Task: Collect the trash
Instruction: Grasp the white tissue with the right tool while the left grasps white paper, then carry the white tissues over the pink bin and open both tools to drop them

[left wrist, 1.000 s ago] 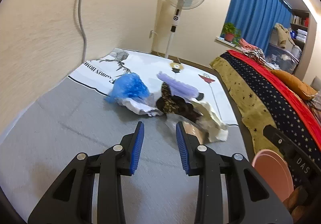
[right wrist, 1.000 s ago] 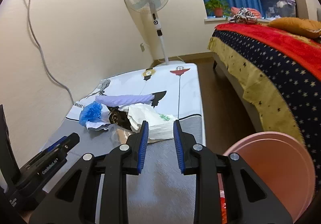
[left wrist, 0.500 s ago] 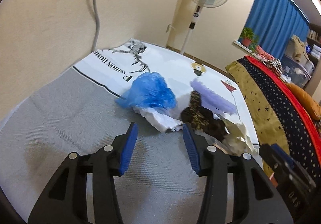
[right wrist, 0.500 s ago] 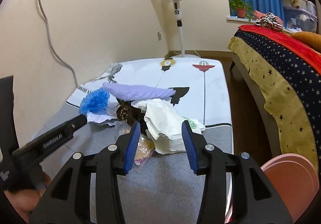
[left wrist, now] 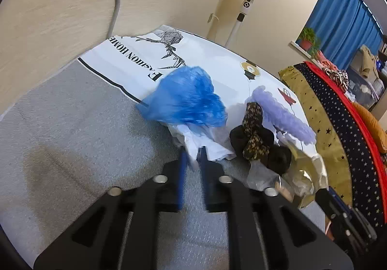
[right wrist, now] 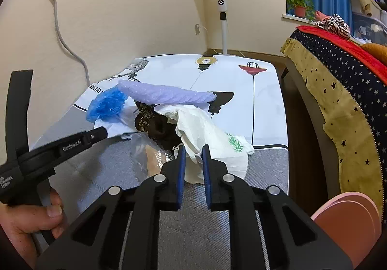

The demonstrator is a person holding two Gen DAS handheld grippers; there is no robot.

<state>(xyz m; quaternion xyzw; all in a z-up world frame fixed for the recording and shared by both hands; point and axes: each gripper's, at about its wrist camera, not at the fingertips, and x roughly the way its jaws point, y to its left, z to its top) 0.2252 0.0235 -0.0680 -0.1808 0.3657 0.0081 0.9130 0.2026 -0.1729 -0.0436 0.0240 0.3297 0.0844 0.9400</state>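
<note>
On the low covered surface against the wall, we read "FASHION HOME" (left wrist: pixel 135 58) printed on the white sheet, beside a line drawing of a bird. We read "GenRobot.AI" (right wrist: pixel 72 145) along the side of our left gripper (left wrist: pixel 192 156), seen from the right wrist view. The trash pile sits where the white sheet meets the grey cover (left wrist: pixel 72 139). Our left gripper's fingers are closing on the white crumpled paper (left wrist: pixel 193 141) under the blue plastic bag (left wrist: pixel 188 100); paper lies between the pads. Our right gripper (right wrist: pixel 192 153) is closing on a fold of the white plastic bag (right wrist: pixel 205 132) with a green leaf print. A lilac bubble-wrap roll (right wrist: pixel 167 94) lies across the pile's far side. The grey cover in front of the pile is open; to the right a narrow strip of floor (right wrist: pixel 300 129) separates the surface's edge from the star-patterned bedspread (right wrist: pixel 338 91). A pink bin (right wrist: pixel 348 221) stands at the near right.
</note>
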